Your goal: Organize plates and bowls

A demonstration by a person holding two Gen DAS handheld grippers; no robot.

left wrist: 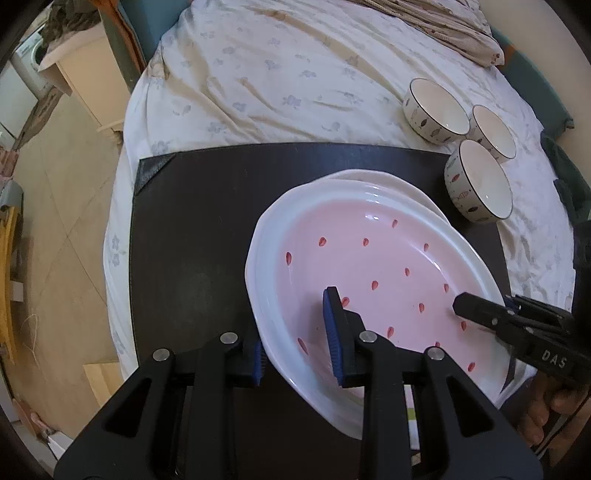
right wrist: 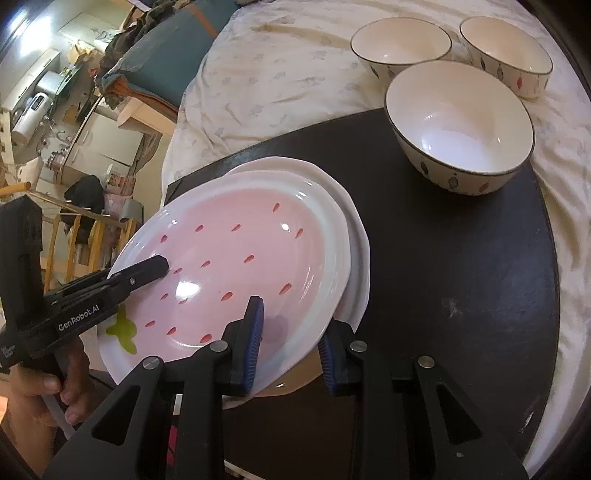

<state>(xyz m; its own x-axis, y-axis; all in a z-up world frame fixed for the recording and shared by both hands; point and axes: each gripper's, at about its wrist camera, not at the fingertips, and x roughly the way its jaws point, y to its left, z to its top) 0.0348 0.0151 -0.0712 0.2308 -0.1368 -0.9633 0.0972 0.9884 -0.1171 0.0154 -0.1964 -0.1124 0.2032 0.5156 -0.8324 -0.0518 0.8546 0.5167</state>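
A pink plate with red seed marks (left wrist: 369,266) (right wrist: 236,273) is tilted over a white plate (left wrist: 399,184) (right wrist: 354,236) on a dark mat. My left gripper (left wrist: 299,343) straddles the pink plate's near-left rim, one finger inside and one outside, jaws apart around it. My right gripper (right wrist: 291,339) straddles the plate's opposite rim the same way; it also shows in the left wrist view (left wrist: 480,306). Three cream bowls with dark rims stand at the back right: one on the mat's corner (left wrist: 480,184) (right wrist: 461,125), two on the bedsheet (left wrist: 436,110) (left wrist: 495,133).
The dark mat (left wrist: 199,236) (right wrist: 461,280) lies on a bed covered with a pale flowered sheet (left wrist: 277,74). The floor and a wooden cabinet (left wrist: 85,81) lie off the left edge. A folded cloth (left wrist: 443,33) lies at the far right of the bed.
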